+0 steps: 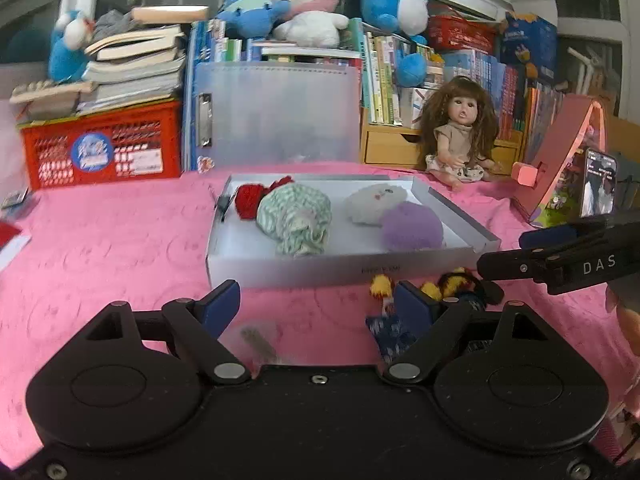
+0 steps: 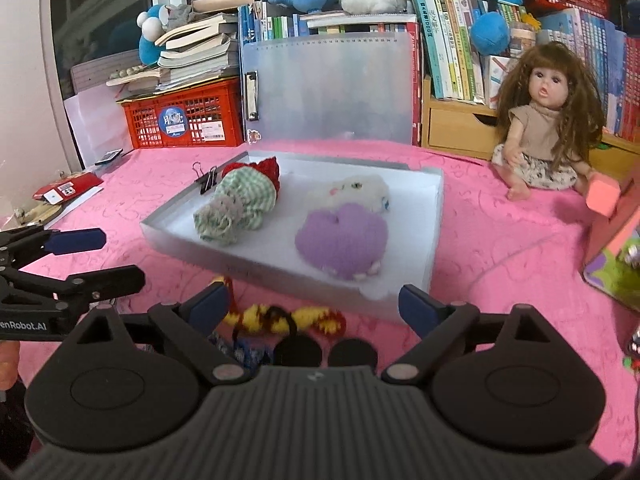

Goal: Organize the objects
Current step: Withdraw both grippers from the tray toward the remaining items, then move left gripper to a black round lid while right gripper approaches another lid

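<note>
Both claws are hanging wide open, holding nothing. The right claw (image 2: pixel 312 312) is hovering over a yellow toy (image 2: pixel 280 318) lying beside the tray (image 2: pixel 434 240). The left claw (image 1: pixel 316 304) is hovering near it.

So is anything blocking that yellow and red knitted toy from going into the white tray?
Only the tray's low front wall stands between it and the knitted toy. The right claw is open over the toy, nothing between.
</note>
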